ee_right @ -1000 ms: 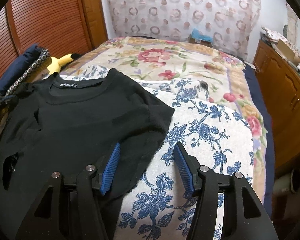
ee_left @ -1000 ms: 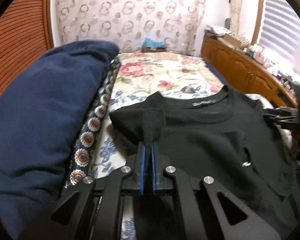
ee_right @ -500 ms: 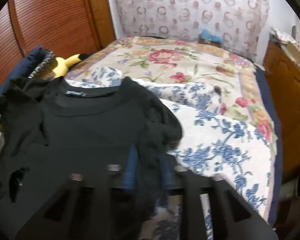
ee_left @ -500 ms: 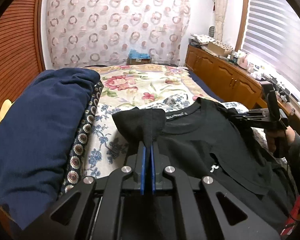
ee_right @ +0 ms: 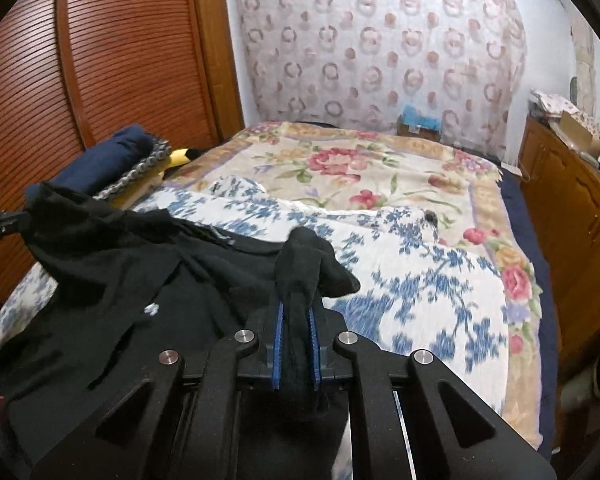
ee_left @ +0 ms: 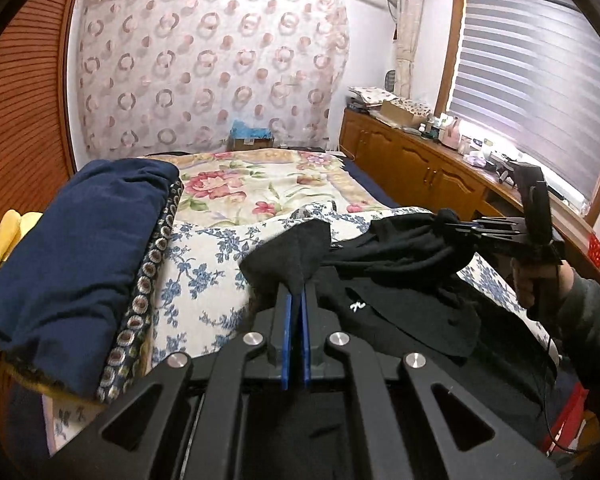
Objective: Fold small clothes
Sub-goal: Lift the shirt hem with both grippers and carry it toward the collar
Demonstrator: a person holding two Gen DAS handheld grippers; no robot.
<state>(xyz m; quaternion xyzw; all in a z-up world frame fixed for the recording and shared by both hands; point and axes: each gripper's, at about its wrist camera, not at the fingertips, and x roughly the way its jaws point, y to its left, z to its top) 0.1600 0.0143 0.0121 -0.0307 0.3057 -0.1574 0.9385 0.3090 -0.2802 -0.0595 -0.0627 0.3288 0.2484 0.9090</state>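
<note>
Holding one black shirt (ee_left: 400,304) between us, we have two grippers, and both are pinched tight on cloth. Our left gripper (ee_left: 296,300) is clamped on a pointy fold of the shirt, one sleeve end by the look of it, and its blue pads (ee_left: 287,344) are nearly touching. Our right gripper (ee_right: 296,316) has just been closing, and now a thick bunch of black cloth is squeezed between its blue pads (ee_right: 277,344). In the left view we can see a hand (ee_left: 540,284) in a dark sleeve holding that right gripper.

The shirt hangs across from one gripper to the other, so its long way runs side to side. The top part is lifted and bunched up. The lower part lies on the bed (ee_right: 420,292). A small white mark (ee_left: 355,306) shows on the front.

The bed has one white cover with blue flowers, and past it one cream cover with red flowers (ee_right: 340,160). On the left side we count one folded dark blue blanket (ee_left: 72,264) on top of a patterned cloth with round shapes (ee_left: 148,280). One yellow soft toy (ee_right: 182,157) peeks out by it.

The room has a brown slatted door (ee_right: 100,60), a curtain with rings (ee_left: 204,68), one window blind (ee_left: 532,112) and a long wooden cabinet (ee_left: 420,168) with many little things on top.
</note>
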